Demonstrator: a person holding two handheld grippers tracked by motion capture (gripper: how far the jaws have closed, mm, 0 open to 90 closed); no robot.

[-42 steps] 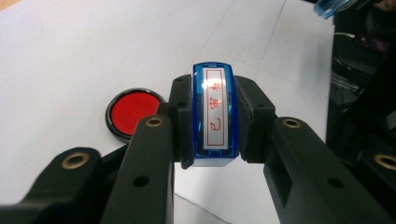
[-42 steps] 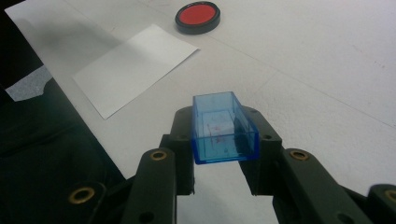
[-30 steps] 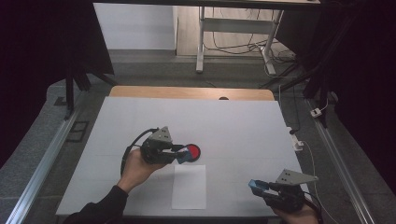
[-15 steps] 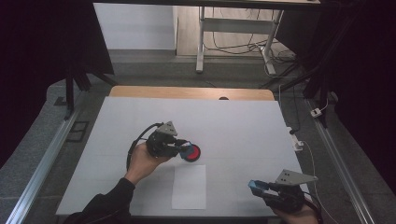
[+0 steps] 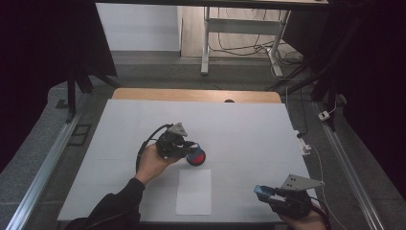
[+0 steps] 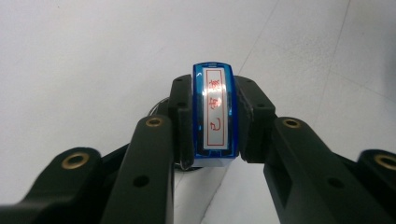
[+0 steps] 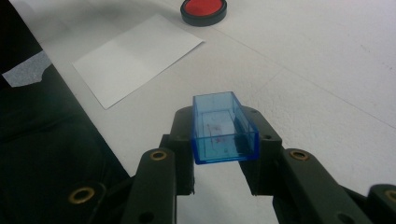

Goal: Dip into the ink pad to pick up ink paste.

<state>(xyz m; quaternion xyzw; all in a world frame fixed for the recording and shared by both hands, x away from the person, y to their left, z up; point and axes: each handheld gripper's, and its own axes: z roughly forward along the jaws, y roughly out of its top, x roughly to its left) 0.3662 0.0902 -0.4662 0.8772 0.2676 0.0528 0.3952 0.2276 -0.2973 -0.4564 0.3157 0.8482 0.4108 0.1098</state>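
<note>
The blue translucent plastic stamp (image 6: 214,116) with red characters on its white rectangular face sits clamped between the black jaws of the left gripper (image 6: 214,120). Its long axis runs along the jaws, and the printing face looks toward the camera of the left gripper view. In the high view this gripper (image 5: 190,151) is just above the round black ink pad with red centre (image 5: 196,157), near the middle of the table. The right gripper (image 7: 219,140) grasps a blue clear plastic rectangular cap (image 7: 222,127), open end forward, at the near right edge. A white paper sheet (image 5: 194,190) lies flat on the smooth white table (image 5: 249,124). Behind it are a wooden strip (image 5: 191,95), grey floor and cables.
</note>
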